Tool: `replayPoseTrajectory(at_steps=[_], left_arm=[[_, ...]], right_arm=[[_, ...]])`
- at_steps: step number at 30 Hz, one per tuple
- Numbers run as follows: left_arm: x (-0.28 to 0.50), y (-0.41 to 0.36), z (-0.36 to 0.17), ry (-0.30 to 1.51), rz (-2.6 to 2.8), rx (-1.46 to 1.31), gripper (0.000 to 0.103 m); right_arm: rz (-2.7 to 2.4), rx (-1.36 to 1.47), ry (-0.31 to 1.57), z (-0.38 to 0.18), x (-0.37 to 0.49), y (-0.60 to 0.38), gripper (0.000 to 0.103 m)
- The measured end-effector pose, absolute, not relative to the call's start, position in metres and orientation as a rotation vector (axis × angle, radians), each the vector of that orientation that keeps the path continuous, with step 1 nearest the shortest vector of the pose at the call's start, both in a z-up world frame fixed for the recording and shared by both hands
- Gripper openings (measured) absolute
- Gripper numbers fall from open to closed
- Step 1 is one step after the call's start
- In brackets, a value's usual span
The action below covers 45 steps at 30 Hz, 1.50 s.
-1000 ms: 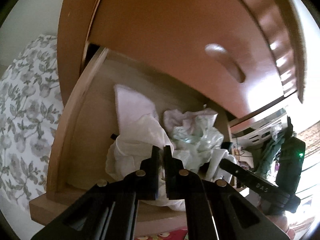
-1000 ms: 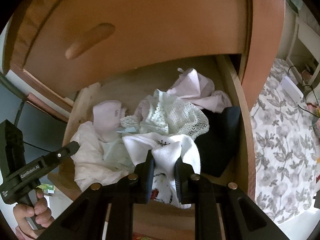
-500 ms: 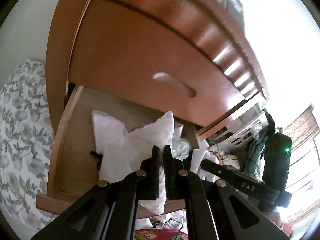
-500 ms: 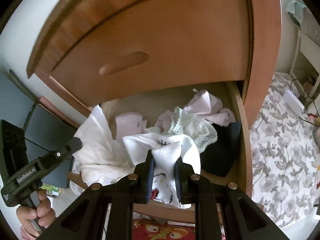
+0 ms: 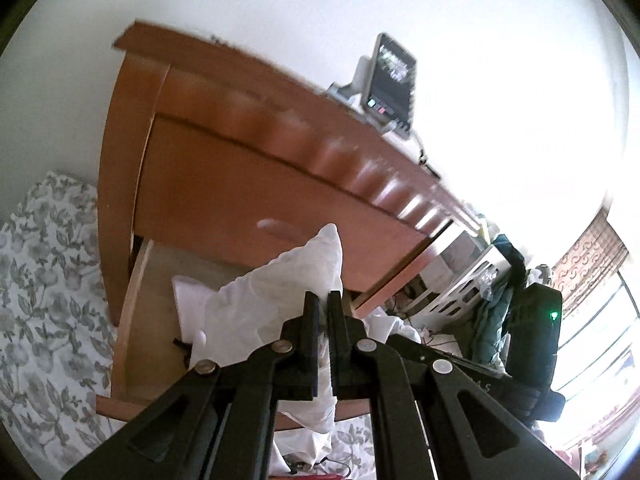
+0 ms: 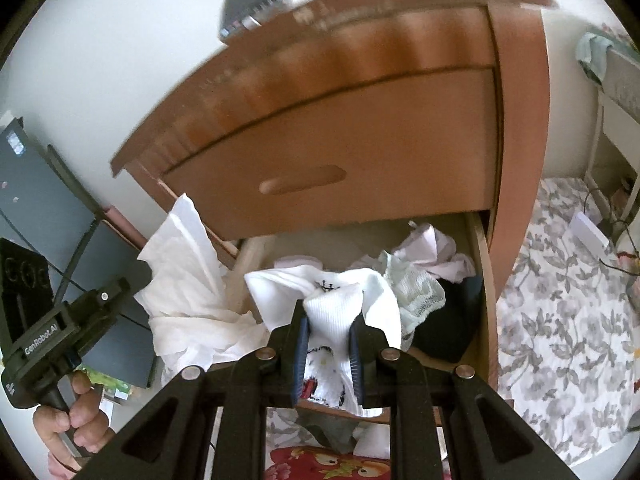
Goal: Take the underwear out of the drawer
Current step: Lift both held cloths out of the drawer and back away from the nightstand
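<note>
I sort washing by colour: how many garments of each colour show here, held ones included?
White: 2, thin garment, ribbed garment
Pink: 2, folded piece, crumpled piece
Mint: 1, lace piece
Black: 1, black piece
Total: 6

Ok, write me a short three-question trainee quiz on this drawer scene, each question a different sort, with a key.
1. True or false: the right claw is shut on a white ribbed garment.
2. Multiple choice: the thin white cloth pinched by the left claw is A) flat on the drawer floor, B) lifted above the open drawer, C) lying on the floral sheet.
3. Fill in: the dark device stands on top of the ______.

Key: 1 true; 2 B; 3 wooden dresser.
</note>
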<state>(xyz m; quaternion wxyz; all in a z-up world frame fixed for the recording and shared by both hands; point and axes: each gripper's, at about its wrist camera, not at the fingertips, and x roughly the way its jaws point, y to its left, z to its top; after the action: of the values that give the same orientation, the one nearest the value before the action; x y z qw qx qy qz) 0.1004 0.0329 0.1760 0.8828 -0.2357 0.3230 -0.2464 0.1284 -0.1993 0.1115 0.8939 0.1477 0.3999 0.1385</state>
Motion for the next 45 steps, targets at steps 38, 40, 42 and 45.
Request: replayPoseTrajectory(at_steps=[38,40,42,45], left_arm=[[-0.001,0.021,0.216,0.540,-0.558,-0.462,0.004],[-0.006,0.024,0.214,0.547,-0.550,-0.463,0.004],[-0.011,0.028,0.210,0.554,-0.543,-0.471,0.004],[-0.016,0.032,0.202,0.576,-0.526,-0.476,0.004]], right_arm=[[0.286,0.259,0.598,0.142,0.009,-0.230,0.019],[0.280,0.259,0.605,0.138,0.004,-0.230,0.020],[0.286,0.267,0.610,0.134,0.000,-0.230,0.020],[0.284,0.270,0.623,0.127,-0.006,-0.228,0.020]])
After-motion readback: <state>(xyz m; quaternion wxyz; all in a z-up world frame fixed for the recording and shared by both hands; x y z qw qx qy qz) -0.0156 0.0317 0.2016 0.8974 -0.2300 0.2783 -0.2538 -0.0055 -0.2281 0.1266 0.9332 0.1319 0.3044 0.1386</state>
